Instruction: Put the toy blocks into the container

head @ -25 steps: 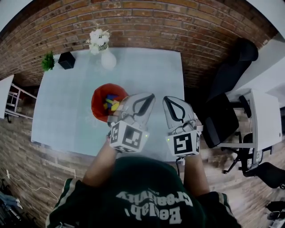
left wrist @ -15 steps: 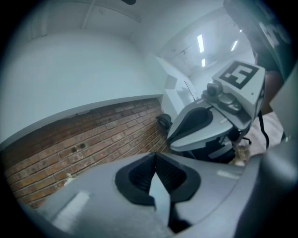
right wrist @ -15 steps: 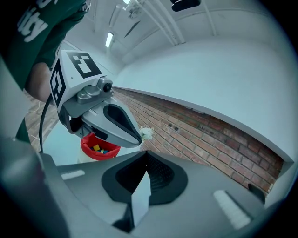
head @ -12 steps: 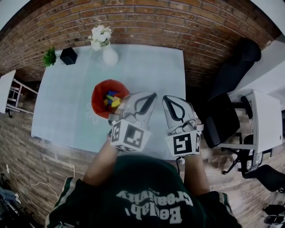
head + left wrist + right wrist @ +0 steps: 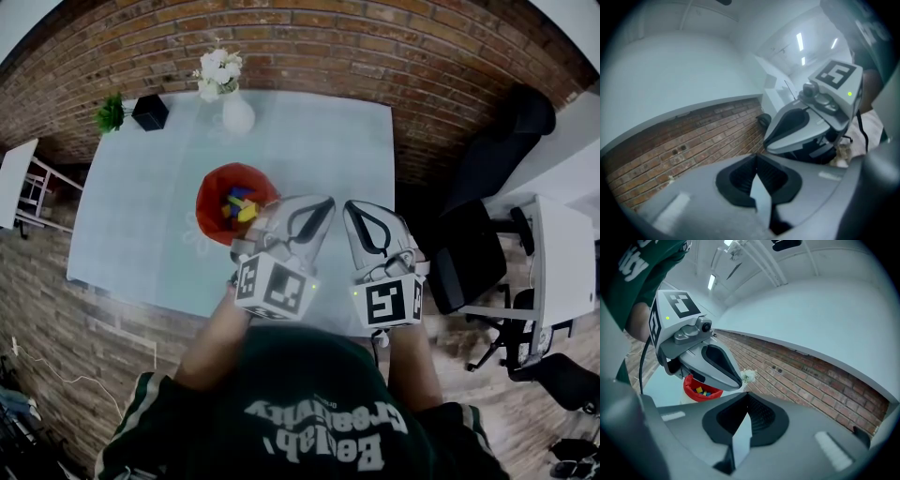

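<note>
A red container [image 5: 217,195] stands on the pale table [image 5: 309,150] with several coloured toy blocks [image 5: 239,204] inside it. No loose block shows on the table. My left gripper [image 5: 322,202] is held just right of the container, above the table's near edge, with its jaws shut and nothing in them. My right gripper [image 5: 355,208] hangs beside it, also shut and empty. In the left gripper view the shut jaws meet in front of the right gripper [image 5: 806,122]. The right gripper view shows the left gripper [image 5: 705,357] with the container [image 5: 693,392] under it.
A white vase of flowers [image 5: 234,111] and a small black pot [image 5: 150,111] with a green plant [image 5: 111,114] stand at the table's far edge against the brick wall. A black office chair [image 5: 469,253] and a white desk [image 5: 553,248] are to the right.
The head view has shifted a little, so the table and container sit slightly further right in the picture. Both grippers keep their places and stay shut.
</note>
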The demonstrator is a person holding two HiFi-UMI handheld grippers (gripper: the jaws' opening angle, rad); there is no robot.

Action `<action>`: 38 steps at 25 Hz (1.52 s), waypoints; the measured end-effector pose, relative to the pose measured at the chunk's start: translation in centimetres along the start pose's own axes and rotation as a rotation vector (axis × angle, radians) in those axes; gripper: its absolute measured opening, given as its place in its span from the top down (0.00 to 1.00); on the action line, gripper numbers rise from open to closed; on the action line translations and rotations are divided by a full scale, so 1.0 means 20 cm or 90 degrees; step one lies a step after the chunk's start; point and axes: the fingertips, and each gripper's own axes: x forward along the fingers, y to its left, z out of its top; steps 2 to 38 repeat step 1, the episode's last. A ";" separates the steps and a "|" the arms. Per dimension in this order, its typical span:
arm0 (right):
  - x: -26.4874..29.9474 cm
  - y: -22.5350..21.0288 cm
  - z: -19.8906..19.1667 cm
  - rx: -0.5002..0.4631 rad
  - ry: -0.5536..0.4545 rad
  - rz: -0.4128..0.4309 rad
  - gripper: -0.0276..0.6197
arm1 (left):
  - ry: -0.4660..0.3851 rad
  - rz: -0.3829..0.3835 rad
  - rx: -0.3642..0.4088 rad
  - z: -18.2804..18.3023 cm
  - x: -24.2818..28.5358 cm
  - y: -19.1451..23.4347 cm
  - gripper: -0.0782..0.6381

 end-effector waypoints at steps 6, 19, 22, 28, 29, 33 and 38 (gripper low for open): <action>0.00 0.00 0.00 0.001 0.000 0.001 0.95 | 0.000 0.000 0.000 0.00 0.00 0.00 0.89; 0.00 0.00 0.00 0.001 0.000 0.001 0.95 | 0.000 0.000 0.000 0.00 0.00 0.00 0.89; 0.00 0.00 0.00 0.001 0.000 0.001 0.95 | 0.000 0.000 0.000 0.00 0.00 0.00 0.89; 0.00 0.00 0.00 0.001 0.000 0.001 0.95 | 0.000 0.000 0.000 0.00 0.00 0.00 0.89; 0.00 0.00 0.00 0.001 0.000 0.001 0.95 | 0.000 0.000 0.000 0.00 0.00 0.00 0.89; 0.00 0.00 0.00 0.001 0.000 0.001 0.95 | 0.000 0.000 0.000 0.00 0.00 0.00 0.89; 0.00 0.00 0.00 0.001 0.000 0.001 0.95 | 0.000 0.000 0.000 0.00 0.00 0.00 0.89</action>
